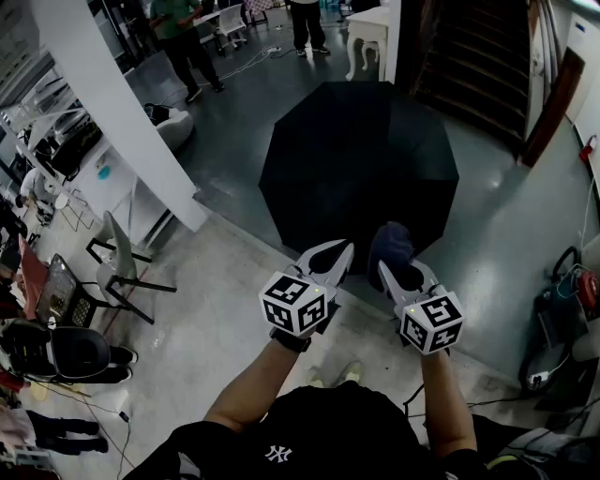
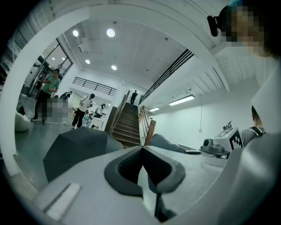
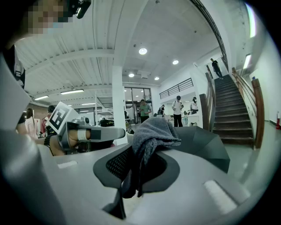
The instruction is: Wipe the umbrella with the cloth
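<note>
A large black umbrella (image 1: 361, 169) stands open on the grey floor in front of me, canopy up. My right gripper (image 1: 398, 268) is shut on a bunched dark grey cloth (image 1: 392, 246), held in the air just short of the canopy's near edge. The right gripper view shows the cloth (image 3: 151, 134) pinched in that gripper (image 3: 139, 151), with the umbrella (image 3: 206, 143) beyond. My left gripper (image 1: 344, 249) hovers beside it, shut with nothing between its pads. From the left gripper (image 2: 142, 148), the umbrella (image 2: 74, 145) lies ahead to the left.
A white pillar (image 1: 112, 112) slants down on the left, with chairs (image 1: 112, 272) and desks beside it. A dark staircase (image 1: 478, 56) rises behind the umbrella, next to a white table (image 1: 370, 28). Two people (image 1: 187, 37) stand far back. Cables and equipment (image 1: 562, 309) sit on the right.
</note>
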Tool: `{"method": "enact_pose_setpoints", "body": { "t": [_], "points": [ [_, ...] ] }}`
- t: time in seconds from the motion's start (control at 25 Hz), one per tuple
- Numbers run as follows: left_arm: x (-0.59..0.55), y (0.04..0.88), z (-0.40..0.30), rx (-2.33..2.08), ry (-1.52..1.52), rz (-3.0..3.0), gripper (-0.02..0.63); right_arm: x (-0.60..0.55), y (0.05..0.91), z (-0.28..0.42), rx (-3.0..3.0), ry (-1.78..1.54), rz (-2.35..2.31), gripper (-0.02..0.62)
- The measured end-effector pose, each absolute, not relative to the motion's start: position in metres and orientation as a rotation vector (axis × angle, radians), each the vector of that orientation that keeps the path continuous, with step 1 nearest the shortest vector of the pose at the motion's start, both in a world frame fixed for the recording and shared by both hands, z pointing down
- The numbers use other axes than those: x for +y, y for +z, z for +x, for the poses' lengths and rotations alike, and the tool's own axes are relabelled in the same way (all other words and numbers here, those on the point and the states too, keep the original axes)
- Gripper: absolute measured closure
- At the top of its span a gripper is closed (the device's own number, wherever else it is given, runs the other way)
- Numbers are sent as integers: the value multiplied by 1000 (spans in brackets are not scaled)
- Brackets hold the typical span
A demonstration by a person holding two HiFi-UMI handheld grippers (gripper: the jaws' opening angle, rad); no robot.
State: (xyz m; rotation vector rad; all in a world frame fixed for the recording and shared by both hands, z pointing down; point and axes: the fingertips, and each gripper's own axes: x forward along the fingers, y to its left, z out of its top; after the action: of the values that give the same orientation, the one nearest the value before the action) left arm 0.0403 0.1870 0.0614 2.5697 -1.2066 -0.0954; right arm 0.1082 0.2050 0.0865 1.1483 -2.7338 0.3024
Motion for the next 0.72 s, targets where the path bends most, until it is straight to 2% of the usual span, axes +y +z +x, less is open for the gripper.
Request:
{"method": "enact_pose_setpoints", "body": {
  "t": [0.72],
  "points": [
    [182, 78, 32, -1233, -72, 2523, 605, 200, 95, 112, -2764, 375, 1118, 517]
  ]
}}
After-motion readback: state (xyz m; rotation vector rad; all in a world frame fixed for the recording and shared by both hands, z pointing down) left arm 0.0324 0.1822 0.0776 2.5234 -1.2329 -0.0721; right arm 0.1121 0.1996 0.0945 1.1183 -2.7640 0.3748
